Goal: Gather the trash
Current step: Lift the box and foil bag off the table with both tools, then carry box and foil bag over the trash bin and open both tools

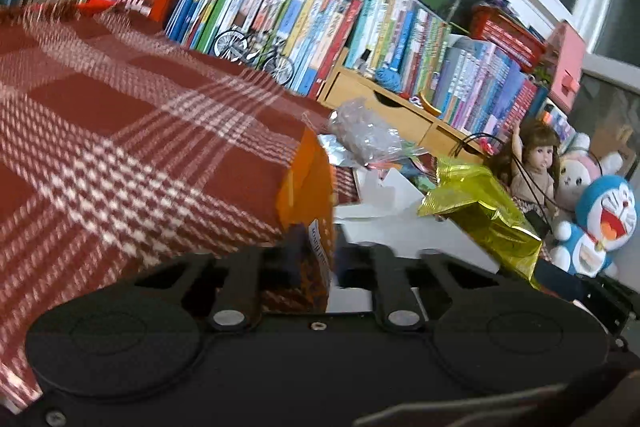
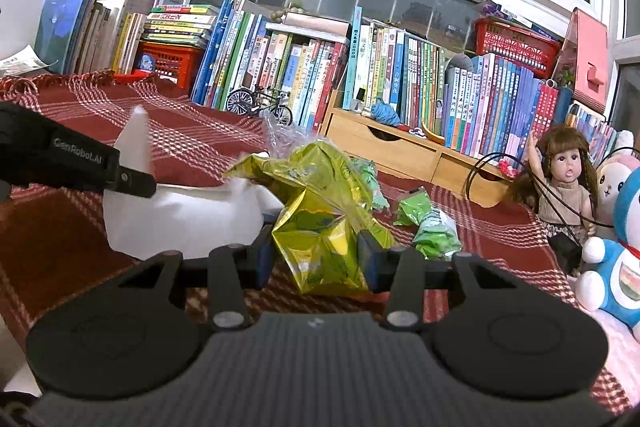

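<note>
On the red-and-white checked cloth (image 2: pixel 192 131), far left, my left gripper (image 1: pixel 316 259) has its fingers pinched nearly together on a sheet of orange film (image 1: pixel 308 183), which stands up between them on edge with a printed label at its lower end. In the right wrist view that same gripper comes in from the left edge, its tip against a white paper bag (image 2: pixel 180 223) that sits crumpled on the cloth. Just right of the bag, my right gripper (image 2: pixel 316 259) has both fingers pressed against the sides of a crumpled yellow-green foil wrapper (image 2: pixel 320 223), holding it partly closed around the bundle. Clear plastic wrap (image 2: pixel 284 137) lies behind the wrapper. Further right, two green scraps (image 2: pixel 432 227) lie loose on the cloth, near the wrapper but apart from it. Behind everything, a toy bicycle (image 2: pixel 260 105) stands before a row of books (image 2: pixel 400 75), and on the far right a doll (image 2: pixel 564 179) sits beside a blue plush toy (image 2: pixel 616 267).
</note>
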A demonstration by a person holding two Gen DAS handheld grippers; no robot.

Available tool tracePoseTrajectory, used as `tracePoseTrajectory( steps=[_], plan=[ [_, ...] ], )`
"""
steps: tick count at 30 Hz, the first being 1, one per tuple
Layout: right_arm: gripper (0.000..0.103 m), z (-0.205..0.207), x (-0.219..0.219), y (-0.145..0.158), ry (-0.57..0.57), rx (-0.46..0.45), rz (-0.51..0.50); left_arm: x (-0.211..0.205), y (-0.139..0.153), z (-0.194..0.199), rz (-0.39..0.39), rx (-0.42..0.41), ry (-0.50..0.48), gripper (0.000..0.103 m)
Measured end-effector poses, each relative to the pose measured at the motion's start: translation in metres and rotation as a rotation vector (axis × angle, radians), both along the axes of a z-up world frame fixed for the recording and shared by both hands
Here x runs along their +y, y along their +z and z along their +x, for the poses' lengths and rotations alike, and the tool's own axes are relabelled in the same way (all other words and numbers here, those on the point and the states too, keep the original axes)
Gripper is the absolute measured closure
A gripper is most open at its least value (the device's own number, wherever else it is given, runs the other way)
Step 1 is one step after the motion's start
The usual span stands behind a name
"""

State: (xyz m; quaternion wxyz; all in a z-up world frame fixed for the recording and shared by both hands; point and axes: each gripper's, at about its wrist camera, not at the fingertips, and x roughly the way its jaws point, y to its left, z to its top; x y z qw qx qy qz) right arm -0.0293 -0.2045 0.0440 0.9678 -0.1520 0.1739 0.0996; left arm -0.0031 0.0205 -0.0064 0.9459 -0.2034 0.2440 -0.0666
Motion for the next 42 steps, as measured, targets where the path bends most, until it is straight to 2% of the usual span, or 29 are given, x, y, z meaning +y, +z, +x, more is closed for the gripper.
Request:
tracePoseTrajectory(
  steps=[4, 6, 9, 15, 22, 34, 39, 42],
  plan=[
    [0.057, -0.008, 0.001, 0.004, -0.012, -0.014, -0.006, -0.001, 0.011, -0.009, 0.044, -0.04, -0.036, 0.101],
    [0.057, -0.012, 0.001, 0.006, -0.022, -0.02, -0.001, 0.0, 0.018, -0.015, 0.053, -0.053, -0.047, 0.101],
    [0.058, -0.019, 0.001, 0.011, -0.024, -0.026, 0.005, 0.0, 0.027, -0.027, 0.114, -0.084, -0.043, 0.102],
    [0.059, -0.043, 0.003, 0.021, -0.013, -0.047, 0.023, 0.005, 0.043, -0.056, 0.162, -0.11, -0.055, 0.102],
    [0.059, -0.081, 0.007, 0.034, 0.023, -0.049, 0.072, 0.01, 0.053, -0.107, 0.211, -0.122, -0.088, 0.101],
    [0.059, -0.168, 0.025, 0.018, 0.116, 0.068, 0.175, 0.015, 0.037, -0.214, 0.29, -0.125, -0.116, 0.101],
    [0.059, -0.197, 0.032, 0.003, 0.148, 0.158, 0.218, 0.015, 0.018, -0.247, 0.328, -0.059, -0.135, 0.101],
    [0.059, -0.204, 0.032, -0.01, 0.152, 0.236, 0.272, 0.013, 0.001, -0.255, 0.354, -0.001, -0.148, 0.101]
  ],
)
